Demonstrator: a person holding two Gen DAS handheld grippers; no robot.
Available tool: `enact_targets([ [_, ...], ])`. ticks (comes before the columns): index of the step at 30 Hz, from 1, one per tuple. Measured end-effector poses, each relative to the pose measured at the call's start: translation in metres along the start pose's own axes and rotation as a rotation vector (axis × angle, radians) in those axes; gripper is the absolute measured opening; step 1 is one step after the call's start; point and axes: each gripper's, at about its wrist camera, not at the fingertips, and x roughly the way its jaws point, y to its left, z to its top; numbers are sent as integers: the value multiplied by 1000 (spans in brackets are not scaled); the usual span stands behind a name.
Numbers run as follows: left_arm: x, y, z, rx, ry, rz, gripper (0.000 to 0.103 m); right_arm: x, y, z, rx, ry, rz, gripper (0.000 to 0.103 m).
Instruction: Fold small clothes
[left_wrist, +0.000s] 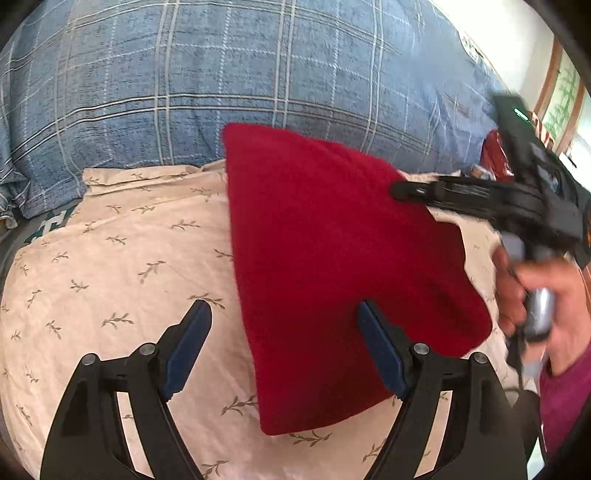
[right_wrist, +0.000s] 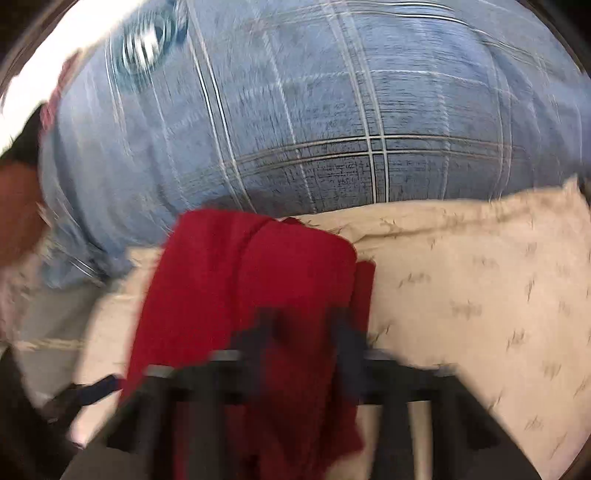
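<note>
A red cloth (left_wrist: 332, 266) is folded into a long shape and lies on a cream leaf-print sheet (left_wrist: 129, 266). My left gripper (left_wrist: 284, 314) is open and empty, its blue pads either side of the cloth's near left edge, above it. My right gripper (left_wrist: 399, 192) comes in from the right, its tip over the cloth's right edge. In the blurred right wrist view the red cloth (right_wrist: 251, 288) lies under and between the dark fingers of the right gripper (right_wrist: 306, 325), which stand close together; whether they pinch the cloth is unclear.
A blue plaid duvet (left_wrist: 258, 74) is heaped behind the sheet. A hand (left_wrist: 546, 295) grips the right tool's handle. Red items (left_wrist: 495, 155) lie at the far right by a window.
</note>
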Motion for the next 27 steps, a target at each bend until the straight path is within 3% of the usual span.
enact_targets([
  [4, 7, -4, 1, 19, 3, -2, 83, 4, 14, 6, -105, -60, -85, 8],
  [6, 13, -5, 2, 17, 8, -10, 84, 19, 12, 1, -121, -40, -150, 8],
  [8, 13, -4, 4, 9, 18, -21, 84, 25, 1, -3, -67, -14, -113, 13],
  [10, 9, -1, 6, 11, 12, -27, 84, 9, -10, -7, -10, -48, -37, 19],
  [11, 7, 1, 8, 10, 4, -28, 84, -1, -15, -10, 15, -57, 7, 41],
  [12, 5, 3, 10, 8, -4, -31, 84, -7, -20, -13, 34, -57, 50, 73],
  [14, 2, 9, 15, -3, -18, -49, 84, -20, -28, -23, 71, -69, 128, 89],
  [19, 10, 27, 26, -72, -31, -169, 85, -16, -34, -41, 51, -10, 167, 91],
  [24, 46, 35, 31, -147, 70, -257, 86, 9, -48, -45, 133, 27, 282, 91],
  [25, 51, 36, 31, -163, 75, -278, 86, 13, -48, -45, 143, 24, 302, 89],
  [27, 52, 34, 31, -162, 62, -292, 86, 15, -40, -45, 125, 21, 317, 64],
])
